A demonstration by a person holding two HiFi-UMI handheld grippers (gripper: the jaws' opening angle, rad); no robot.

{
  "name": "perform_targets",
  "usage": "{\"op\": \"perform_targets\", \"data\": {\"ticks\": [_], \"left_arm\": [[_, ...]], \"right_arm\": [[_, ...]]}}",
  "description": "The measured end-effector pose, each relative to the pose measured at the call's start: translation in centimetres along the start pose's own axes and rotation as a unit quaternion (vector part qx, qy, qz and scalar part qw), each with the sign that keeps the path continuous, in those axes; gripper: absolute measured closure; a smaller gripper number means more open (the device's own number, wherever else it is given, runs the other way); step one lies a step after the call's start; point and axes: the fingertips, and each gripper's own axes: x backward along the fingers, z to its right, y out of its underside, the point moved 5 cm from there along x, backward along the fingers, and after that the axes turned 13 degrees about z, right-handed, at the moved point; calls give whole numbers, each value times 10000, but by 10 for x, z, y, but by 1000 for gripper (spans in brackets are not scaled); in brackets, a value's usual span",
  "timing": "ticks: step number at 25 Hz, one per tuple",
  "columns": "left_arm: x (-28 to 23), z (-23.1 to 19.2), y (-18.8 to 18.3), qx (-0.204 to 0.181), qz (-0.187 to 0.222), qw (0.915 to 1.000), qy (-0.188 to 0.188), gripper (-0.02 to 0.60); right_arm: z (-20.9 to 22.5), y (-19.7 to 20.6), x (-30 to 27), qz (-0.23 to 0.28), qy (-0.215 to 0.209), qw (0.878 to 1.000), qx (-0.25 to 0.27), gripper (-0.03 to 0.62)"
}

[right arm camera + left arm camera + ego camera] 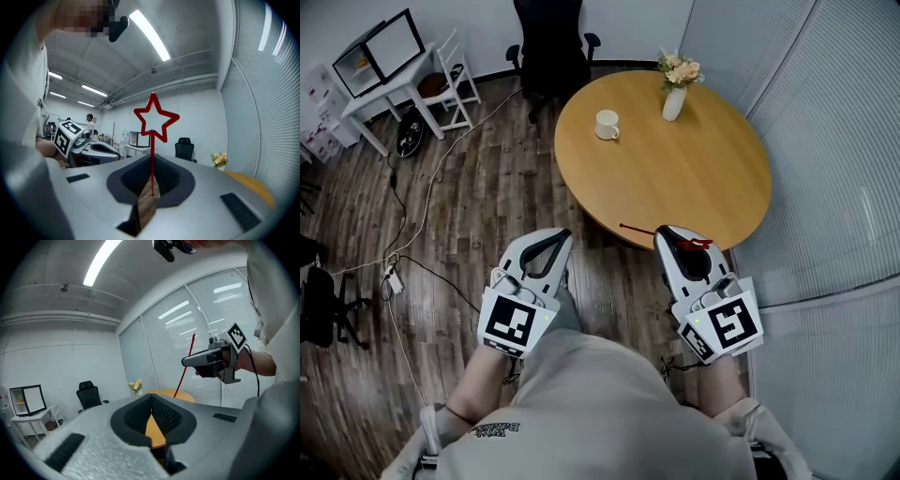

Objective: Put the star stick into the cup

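Torso and legs of the person fill the near edge of the head view. The left hand-held gripper (562, 238) is held above the wooden floor (487, 187), its jaws closed tip to tip with nothing between them. The right hand-held gripper (664, 234) is held at the near rim of the round worktop (694, 169), jaws closed on the star stick (637, 229). The thin red shaft is pinched between the pads, the open star outline stands above the jaws in the right gripper view, and the plain end projects leftward in the head view. A white cup (607, 125) stands upright on the far left part of the worktop, well apart from the stick. A vase of flowers (675, 89) stands farther back, right of the cup. A black office chair (551, 47) stands behind the worktop. A white desk (389, 92) with a monitor (380, 52) occupies the far left.
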Motion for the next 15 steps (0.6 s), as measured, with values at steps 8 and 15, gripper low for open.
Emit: {"op": "perform_targets", "data": {"ticks": [8,15], "left_arm": [[-30,-26,22,136,39,9999,74,560],[-56,-62,45,180,-67,9998,16,560]], "right_arm": [[18,20,-36,-114,9,9999,1,559],[45,35,-70,-200,86,9998,19,559]]}}
